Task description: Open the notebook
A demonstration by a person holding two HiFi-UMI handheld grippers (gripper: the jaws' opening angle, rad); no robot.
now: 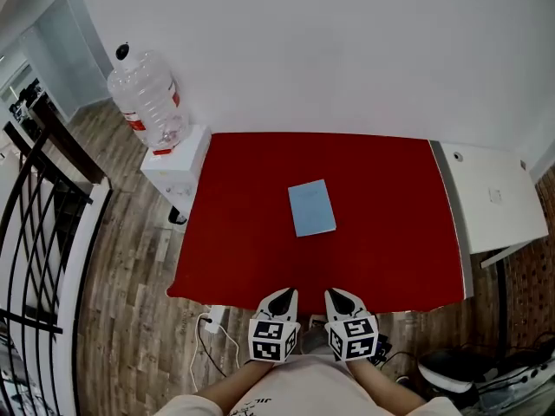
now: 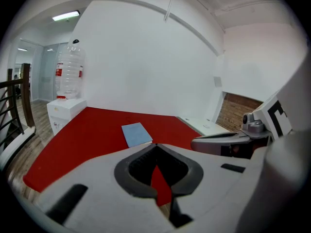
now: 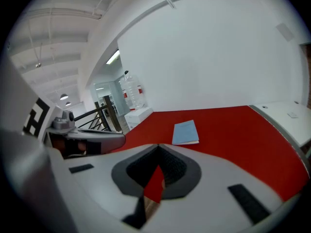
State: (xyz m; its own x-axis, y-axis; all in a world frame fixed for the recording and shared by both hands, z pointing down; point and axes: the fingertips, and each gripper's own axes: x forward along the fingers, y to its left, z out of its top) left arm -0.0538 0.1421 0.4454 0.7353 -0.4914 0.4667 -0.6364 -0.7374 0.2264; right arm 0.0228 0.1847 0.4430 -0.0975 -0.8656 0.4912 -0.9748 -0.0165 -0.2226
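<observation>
At mid-counter (image 1: pixel 234 232) in the head view: the notebook (image 1: pixel 311 207) lies flat and closed, blue cover up. The left gripper (image 1: pixel 279 305) and right gripper (image 1: pixel 344 304) sit at the near edge, well apart from it.

Left gripper view: jaws pressed together, nothing between them. Notebook ahead, untouched.

Right gripper view: same. Jaws pressed together, empty, notebook ahead on the red top.

My read: nothing done yet. Approach, catching the cover edge and folding it open are all left.
</observation>
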